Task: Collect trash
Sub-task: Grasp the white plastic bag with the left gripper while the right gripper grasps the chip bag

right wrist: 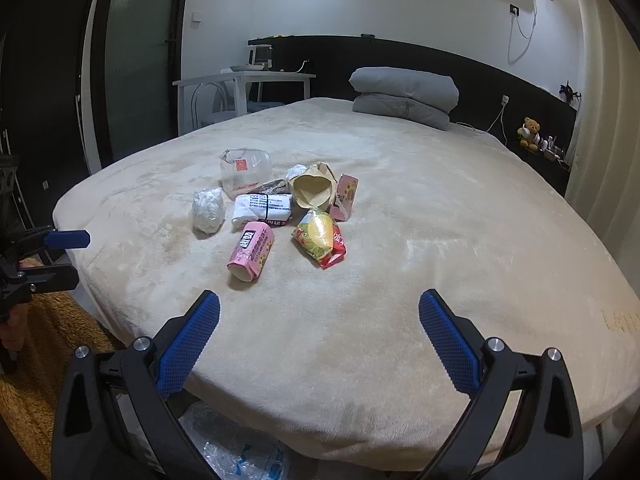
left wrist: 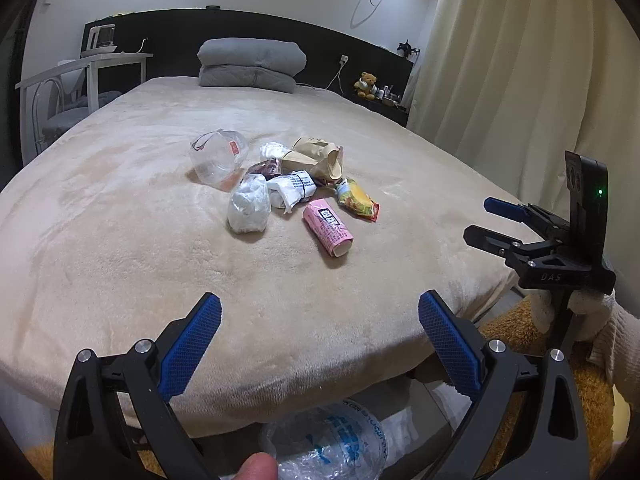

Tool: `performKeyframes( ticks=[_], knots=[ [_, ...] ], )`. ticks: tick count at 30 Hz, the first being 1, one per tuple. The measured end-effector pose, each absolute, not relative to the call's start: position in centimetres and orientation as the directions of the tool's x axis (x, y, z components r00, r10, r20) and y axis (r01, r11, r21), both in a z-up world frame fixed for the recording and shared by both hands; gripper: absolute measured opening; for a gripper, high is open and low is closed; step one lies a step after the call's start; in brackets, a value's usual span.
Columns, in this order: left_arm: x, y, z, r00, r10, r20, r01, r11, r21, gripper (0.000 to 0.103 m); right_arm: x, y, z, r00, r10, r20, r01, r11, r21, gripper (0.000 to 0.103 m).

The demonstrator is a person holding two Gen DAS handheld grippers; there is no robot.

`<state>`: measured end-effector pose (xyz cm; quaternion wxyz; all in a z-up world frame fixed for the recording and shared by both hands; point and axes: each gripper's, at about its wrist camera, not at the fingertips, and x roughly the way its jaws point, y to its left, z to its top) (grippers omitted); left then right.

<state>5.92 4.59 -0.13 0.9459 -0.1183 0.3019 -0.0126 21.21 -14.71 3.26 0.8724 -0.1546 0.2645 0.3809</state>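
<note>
Left gripper (left wrist: 320, 344) and right gripper (right wrist: 319, 342) both spread wide, empty, low in frame; trash pile (right wrist: 280, 212) mid-frame on beige bed (right wrist: 440, 240); pink carton (right wrist: 251, 250) nearest.

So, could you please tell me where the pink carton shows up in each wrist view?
Left wrist: pink carton lies right of centre, nearest piece of the pile.
Right wrist: pink carton lies left of centre, at the pile's front.
Shared landmark: the folded grey duvet at the bed's head.
</note>
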Motion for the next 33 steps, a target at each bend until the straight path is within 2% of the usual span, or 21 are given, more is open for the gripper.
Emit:
performKeyframes(
  ticks=[6,20,21,23,27,29,30,33],
  knots=[
    [9.7,6.4,-0.8,0.778,-0.089,-0.622,-0.06,0.975,-0.215,0.097,25.7,-12.2,1.8,0.483,0.576,-0.66,-0.765,0.644,0.001,0.099],
    [16.5,10.4,-2.2,0.738,-0.072,-0.671,-0.062,0.983,-0.174,0.096,31.4,-6.7,-0.4,0.391,0.578,-0.716,-0.814,0.58,0.024,0.098],
    [16.9,10.6,-2.3,0.734,-0.073,-0.675,-0.062,0.983,-0.173,0.096,31.8,-6.5,-0.6,0.385,0.578,-0.72,-0.816,0.578,0.027,0.097],
    [17.6,10.9,-2.5,0.727,-0.076,-0.682,-0.059,0.983,-0.172,0.096,32.4,-5.9,-1.0,0.369,0.577,-0.729,-0.822,0.568,0.034,0.088],
    [18.8,11.6,-2.7,0.73,-0.082,-0.679,-0.047,0.984,-0.169,0.096,33.3,-5.1,-1.5,0.351,0.582,-0.734,-0.832,0.554,0.042,0.086],
    [19.4,11.7,-2.8,0.73,-0.087,-0.678,-0.04,0.985,-0.169,0.096,33.6,-4.7,-1.7,0.341,0.585,-0.736,-0.834,0.549,0.05,0.08],
    [19.9,11.7,-3.0,0.726,-0.089,-0.681,-0.036,0.985,-0.168,0.095,33.8,-4.4,-1.8,0.332,0.586,-0.739,-0.837,0.545,0.056,0.079],
    [20.8,11.7,-3.4,0.712,-0.082,-0.697,-0.035,0.988,-0.152,0.079,34.1,-4.0,-2.1,0.311,0.587,-0.747,-0.844,0.533,0.068,0.073]
  ],
)
